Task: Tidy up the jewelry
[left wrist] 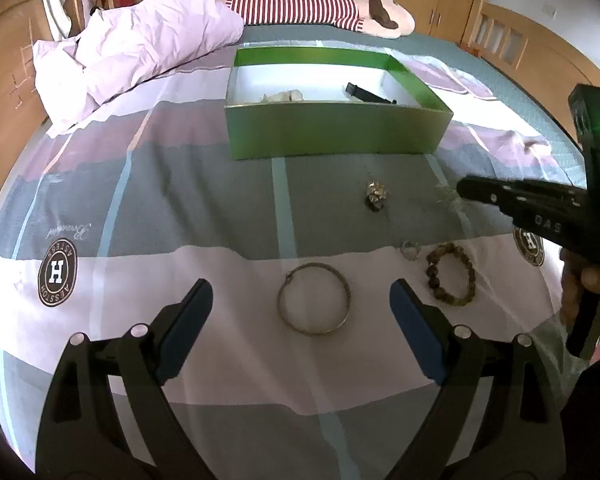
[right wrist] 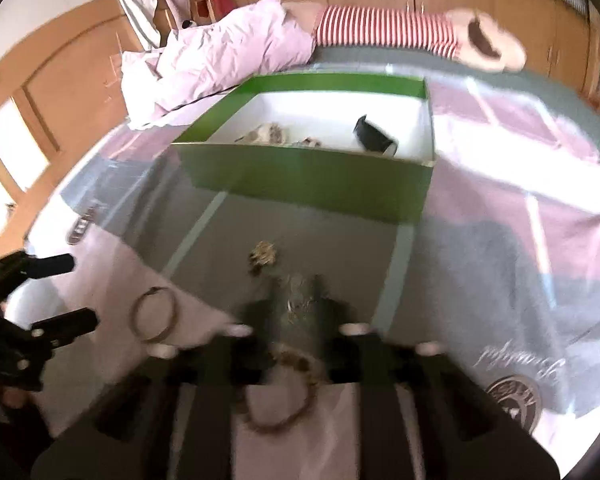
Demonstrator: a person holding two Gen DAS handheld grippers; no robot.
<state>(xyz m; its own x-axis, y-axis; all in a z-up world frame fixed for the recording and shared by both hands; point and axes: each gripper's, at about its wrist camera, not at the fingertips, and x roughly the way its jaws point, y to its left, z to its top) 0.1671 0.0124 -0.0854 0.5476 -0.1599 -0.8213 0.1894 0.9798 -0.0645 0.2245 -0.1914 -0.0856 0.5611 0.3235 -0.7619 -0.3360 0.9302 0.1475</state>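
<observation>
Both wrist views look forward low over the pastel patchwork bedsheet point(left wrist: 204, 184) toward the open green cardboard box point(left wrist: 332, 132); the right view, blurred, sits nearer it. Both share the thin metal bangle point(left wrist: 314, 299).

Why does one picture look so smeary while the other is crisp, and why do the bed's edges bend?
Left wrist view: sharp, the metal bangle and green box crisply outlined. Right wrist view: motion-blurred, the right gripper and the beaded bracelet smeared, bright glare on the bedsheet. Both views: fisheye lenses curve the bed and room.
</observation>
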